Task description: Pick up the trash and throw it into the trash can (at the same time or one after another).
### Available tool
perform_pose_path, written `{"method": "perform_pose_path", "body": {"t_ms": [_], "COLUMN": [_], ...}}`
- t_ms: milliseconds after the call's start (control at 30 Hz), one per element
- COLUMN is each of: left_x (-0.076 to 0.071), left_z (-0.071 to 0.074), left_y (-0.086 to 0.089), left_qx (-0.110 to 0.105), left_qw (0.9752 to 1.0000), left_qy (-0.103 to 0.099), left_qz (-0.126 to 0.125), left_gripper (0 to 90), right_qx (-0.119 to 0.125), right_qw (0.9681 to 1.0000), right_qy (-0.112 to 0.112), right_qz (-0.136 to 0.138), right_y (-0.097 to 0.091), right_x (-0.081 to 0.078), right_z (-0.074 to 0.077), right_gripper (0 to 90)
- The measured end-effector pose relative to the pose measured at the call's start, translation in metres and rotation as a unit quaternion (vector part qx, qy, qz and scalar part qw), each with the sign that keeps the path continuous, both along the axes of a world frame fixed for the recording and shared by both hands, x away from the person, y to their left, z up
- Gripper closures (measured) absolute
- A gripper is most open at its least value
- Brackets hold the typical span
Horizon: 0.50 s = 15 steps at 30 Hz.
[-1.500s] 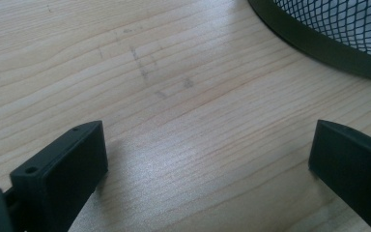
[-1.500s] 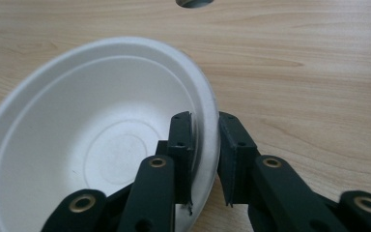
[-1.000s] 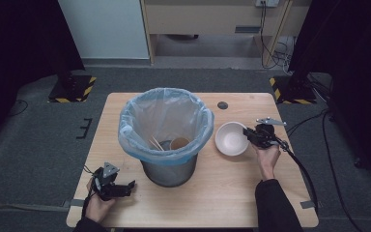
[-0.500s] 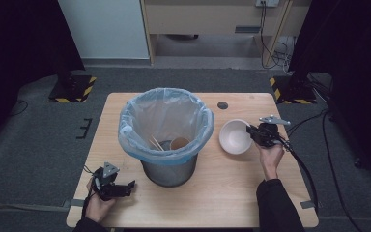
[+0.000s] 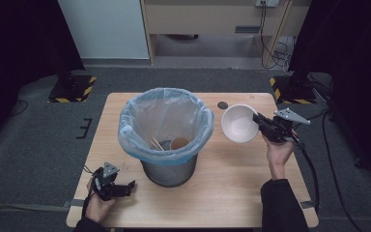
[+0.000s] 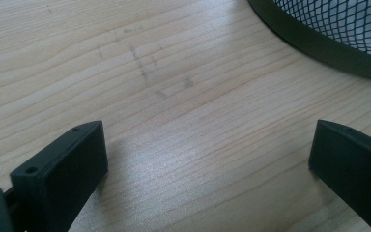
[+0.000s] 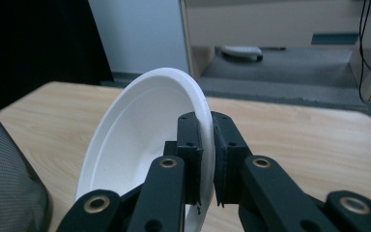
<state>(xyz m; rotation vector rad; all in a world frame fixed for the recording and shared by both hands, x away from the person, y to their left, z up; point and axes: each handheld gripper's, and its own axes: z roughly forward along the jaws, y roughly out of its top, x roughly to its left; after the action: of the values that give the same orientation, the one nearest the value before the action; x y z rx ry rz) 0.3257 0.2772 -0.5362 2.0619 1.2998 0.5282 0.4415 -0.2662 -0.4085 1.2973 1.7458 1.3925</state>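
your right gripper (image 5: 260,122) is clenched on the white bowl's (image 5: 239,123) rim and has lifted it off the desk (image 5: 232,193), tipped beside the bin (image 5: 166,128). next, drop it in. your left gripper (image 5: 125,186) rests released.

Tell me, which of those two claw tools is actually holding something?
The right gripper: its fingers pinch the rim of the white bowl, lifted and tilted beside the bin. The left gripper rests open on the table, with nothing between its fingers.
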Motion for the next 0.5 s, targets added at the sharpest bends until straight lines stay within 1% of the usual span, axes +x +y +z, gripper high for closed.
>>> {"method": "perform_pose_path", "body": {"t_ms": [100,233,300,500], "left_x": [0.0,0.0,0.0,0.0], "left_z": [0.0,0.0,0.0,0.0], "left_y": [0.0,0.0,0.0,0.0], "left_qx": [0.0,0.0,0.0,0.0], "left_qw": [1.0,1.0,1.0,1.0], "left_qy": [0.0,0.0,0.0,0.0], "left_qz": [0.0,0.0,0.0,0.0], "left_gripper": [0.0,0.0,0.0,0.0], "right_qx": [0.011,0.019,0.026,0.034], "right_qw": [0.9997,0.999,0.9983,0.9962], "right_qy": [-0.02,-0.042,-0.052,-0.08], "right_qz": [0.001,0.001,0.006,0.009], "right_y": [-0.001,-0.002,-0.002,-0.002], "right_x": [-0.007,-0.015,-0.018,-0.029], "right_z": [0.012,0.023,0.029,0.044], "right_gripper": [83.6,83.6,83.6,83.6]}}
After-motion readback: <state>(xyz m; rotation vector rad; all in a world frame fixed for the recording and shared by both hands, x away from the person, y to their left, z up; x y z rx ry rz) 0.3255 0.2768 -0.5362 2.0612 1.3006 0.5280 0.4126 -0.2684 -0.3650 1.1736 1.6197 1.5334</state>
